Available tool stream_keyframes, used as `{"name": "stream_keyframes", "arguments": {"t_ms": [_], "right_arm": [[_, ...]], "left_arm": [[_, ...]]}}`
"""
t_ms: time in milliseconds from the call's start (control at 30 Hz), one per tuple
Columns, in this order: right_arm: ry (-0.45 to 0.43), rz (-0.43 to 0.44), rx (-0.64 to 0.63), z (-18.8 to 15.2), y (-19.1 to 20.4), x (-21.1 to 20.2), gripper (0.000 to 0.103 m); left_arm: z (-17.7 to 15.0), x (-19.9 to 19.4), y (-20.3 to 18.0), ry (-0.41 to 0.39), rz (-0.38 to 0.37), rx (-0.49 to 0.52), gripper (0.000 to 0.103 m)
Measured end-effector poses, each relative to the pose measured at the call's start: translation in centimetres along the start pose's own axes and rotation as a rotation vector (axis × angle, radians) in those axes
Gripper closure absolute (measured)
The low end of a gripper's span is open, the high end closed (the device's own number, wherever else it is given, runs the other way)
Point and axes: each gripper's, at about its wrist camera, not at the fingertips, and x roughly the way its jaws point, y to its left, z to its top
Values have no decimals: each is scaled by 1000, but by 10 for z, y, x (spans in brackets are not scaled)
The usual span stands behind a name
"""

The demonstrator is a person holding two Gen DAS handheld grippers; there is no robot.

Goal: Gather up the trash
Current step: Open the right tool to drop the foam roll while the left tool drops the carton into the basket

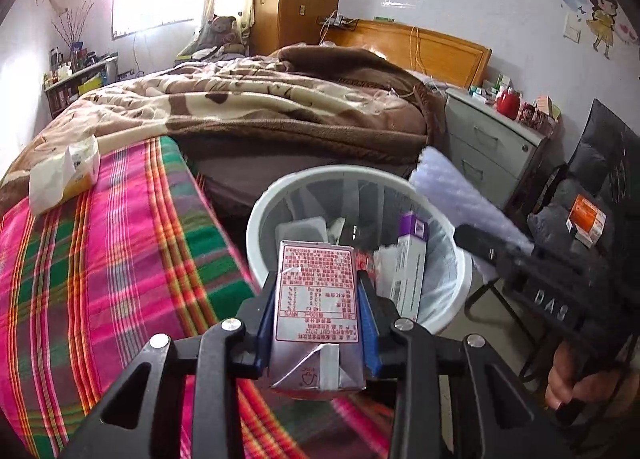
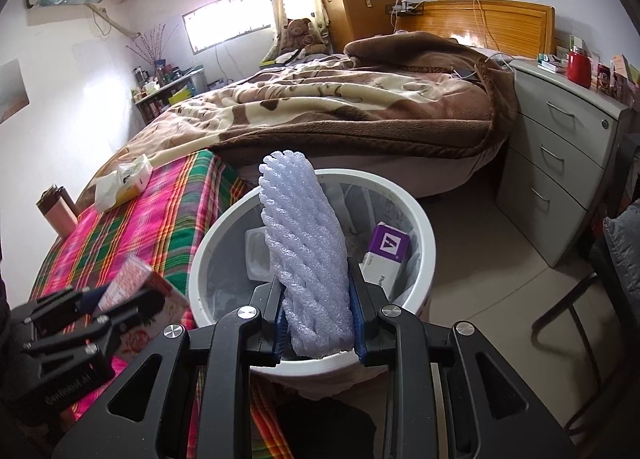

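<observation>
My left gripper [image 1: 318, 311] is shut on a drink carton [image 1: 316, 299] with a red printed label, held over the near rim of the white trash bin [image 1: 256, 219]. My right gripper [image 2: 318, 323] is shut on a pale purple foam net sleeve [image 2: 304, 243], held above the same bin [image 2: 200, 259]. The bin holds a purple and white box [image 2: 386, 255] and a white plastic tray [image 2: 256, 255]. The right gripper and its foam sleeve [image 1: 460, 195] show at the right of the left wrist view. The left gripper with the carton [image 2: 136, 283] shows at the lower left of the right wrist view.
A tissue pack [image 1: 64, 175] lies on the plaid bedcover [image 1: 100, 279]; it also shows in the right wrist view [image 2: 124, 183]. A pink bottle [image 2: 58, 211] stands at the cover's left edge. A grey drawer cabinet [image 2: 560, 163] and a black chair [image 1: 592, 195] stand to the right.
</observation>
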Motion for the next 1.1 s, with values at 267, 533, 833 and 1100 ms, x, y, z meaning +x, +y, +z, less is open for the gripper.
{"name": "stream_keyframes", "arguments": {"t_ms": [267, 533, 833, 1100], "right_arm": [[0, -43, 2, 9, -11, 9, 76], [14, -65, 5, 12, -18, 19, 76], [36, -85, -10, 11, -20, 23, 48], [14, -73, -14, 6, -13, 10, 47]], "left_arm": [[26, 21, -16, -18, 0, 15, 65], [33, 43, -26, -3, -18, 7, 64], [32, 41, -21, -2, -4, -16, 33], [22, 17, -14, -30, 20, -21, 27]]}}
